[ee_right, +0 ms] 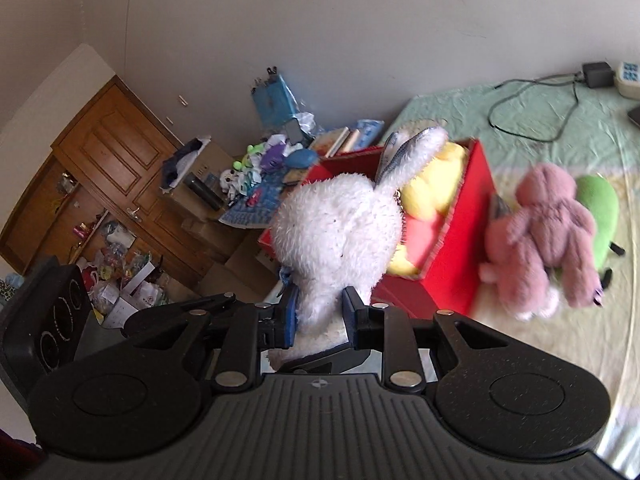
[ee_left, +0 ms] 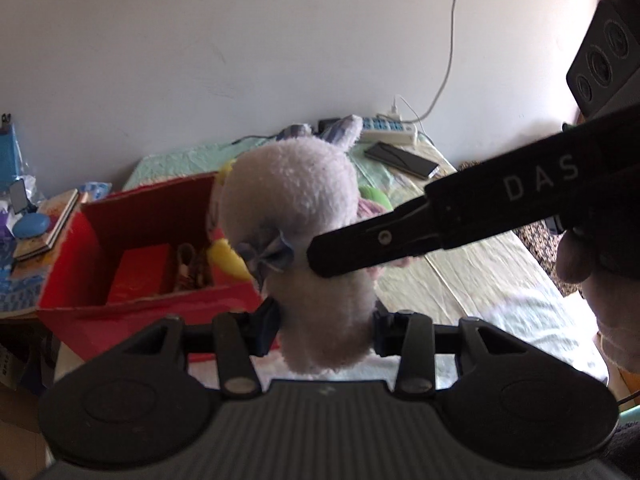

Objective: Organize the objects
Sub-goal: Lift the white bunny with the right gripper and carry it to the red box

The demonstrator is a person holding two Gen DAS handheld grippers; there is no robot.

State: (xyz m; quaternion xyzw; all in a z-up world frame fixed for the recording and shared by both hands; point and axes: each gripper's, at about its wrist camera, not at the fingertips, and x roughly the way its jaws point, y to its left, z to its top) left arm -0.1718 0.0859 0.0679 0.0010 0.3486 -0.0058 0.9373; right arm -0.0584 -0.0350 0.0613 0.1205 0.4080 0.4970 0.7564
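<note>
Left wrist view: my left claw (ee_left: 326, 326) pinches one white plush rabbit (ee_left: 296, 200) beside one red box (ee_left: 120, 248), my right claw (ee_left: 320, 258) against it.

Right wrist view: my right claw (ee_right: 320, 312) clamps that rabbit (ee_right: 340, 232); one pink plush (ee_right: 548, 236), one green plush (ee_right: 598, 208) lie on the bed.

1. A white power strip (ee_left: 390, 128) lies on the bed (ee_left: 472, 280) by the wall.
2. A black phone (ee_left: 401, 159) lies near it.
3. A wooden door (ee_right: 116, 168) stands behind cluttered boxes.
</note>
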